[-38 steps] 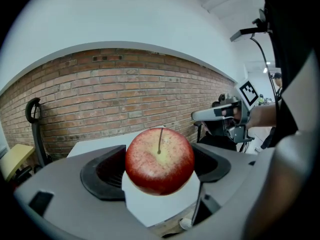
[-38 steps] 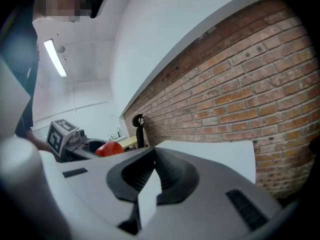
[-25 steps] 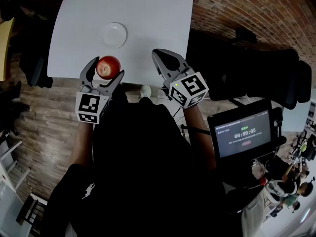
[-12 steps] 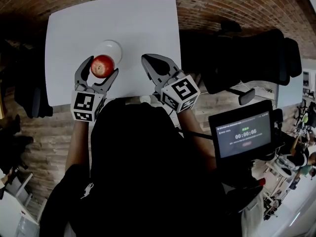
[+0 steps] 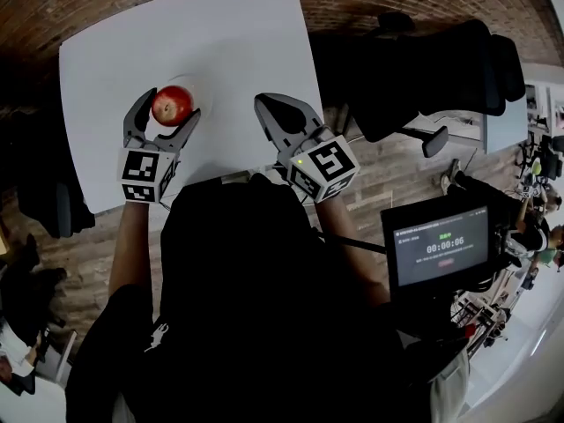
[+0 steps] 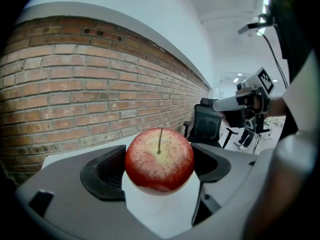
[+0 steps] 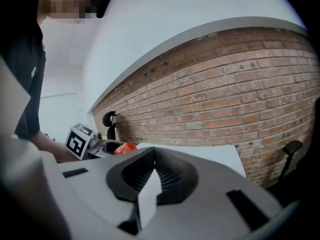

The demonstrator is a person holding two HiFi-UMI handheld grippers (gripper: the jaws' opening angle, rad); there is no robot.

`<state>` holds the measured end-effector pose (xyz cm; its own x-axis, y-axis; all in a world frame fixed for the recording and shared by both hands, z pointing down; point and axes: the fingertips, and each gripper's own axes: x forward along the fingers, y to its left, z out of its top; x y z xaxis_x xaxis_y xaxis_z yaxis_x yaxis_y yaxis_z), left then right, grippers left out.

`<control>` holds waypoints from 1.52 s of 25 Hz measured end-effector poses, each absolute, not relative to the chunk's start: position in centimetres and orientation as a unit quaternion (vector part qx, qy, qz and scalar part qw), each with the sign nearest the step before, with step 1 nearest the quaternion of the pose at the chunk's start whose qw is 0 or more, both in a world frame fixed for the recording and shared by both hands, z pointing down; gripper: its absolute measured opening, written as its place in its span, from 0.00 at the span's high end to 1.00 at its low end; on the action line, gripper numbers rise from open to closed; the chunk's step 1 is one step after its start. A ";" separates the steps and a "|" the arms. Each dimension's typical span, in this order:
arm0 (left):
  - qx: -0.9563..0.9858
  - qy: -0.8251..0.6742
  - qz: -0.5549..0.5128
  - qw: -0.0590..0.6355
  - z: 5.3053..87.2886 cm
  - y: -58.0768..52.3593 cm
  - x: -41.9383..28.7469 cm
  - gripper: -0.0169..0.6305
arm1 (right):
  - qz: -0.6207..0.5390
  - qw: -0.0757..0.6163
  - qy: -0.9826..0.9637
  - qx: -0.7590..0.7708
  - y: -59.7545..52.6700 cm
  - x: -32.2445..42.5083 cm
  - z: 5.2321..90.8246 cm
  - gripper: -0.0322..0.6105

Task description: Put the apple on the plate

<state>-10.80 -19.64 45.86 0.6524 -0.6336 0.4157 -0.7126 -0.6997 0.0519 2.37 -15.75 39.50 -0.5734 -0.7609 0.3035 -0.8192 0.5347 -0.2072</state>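
Apple (image 5: 173, 104), clamped in left gripper (image 5: 167, 107), has travelled across worktop (image 5: 231, 42) to plate (image 5: 196, 84) edge; lowering and release probably come next. Right gripper (image 5: 280, 117) closed, empty.

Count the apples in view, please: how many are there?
1. The apple is gripped between the jaws of the left tool, held above the white table. No other apple shows.
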 end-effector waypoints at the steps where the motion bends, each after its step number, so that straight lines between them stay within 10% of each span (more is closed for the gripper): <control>1: 0.903 -0.369 0.190 0.109 46.3 -20.0 -11.1 0.35 | 0.169 0.091 -0.868 0.458 -15.8 2.2 39.7 0.94; 38: 0.910 -0.277 0.296 0.092 57.5 -21.1 -6.8 0.35 | 0.223 0.139 -0.825 0.500 -13.4 3.1 41.9 0.94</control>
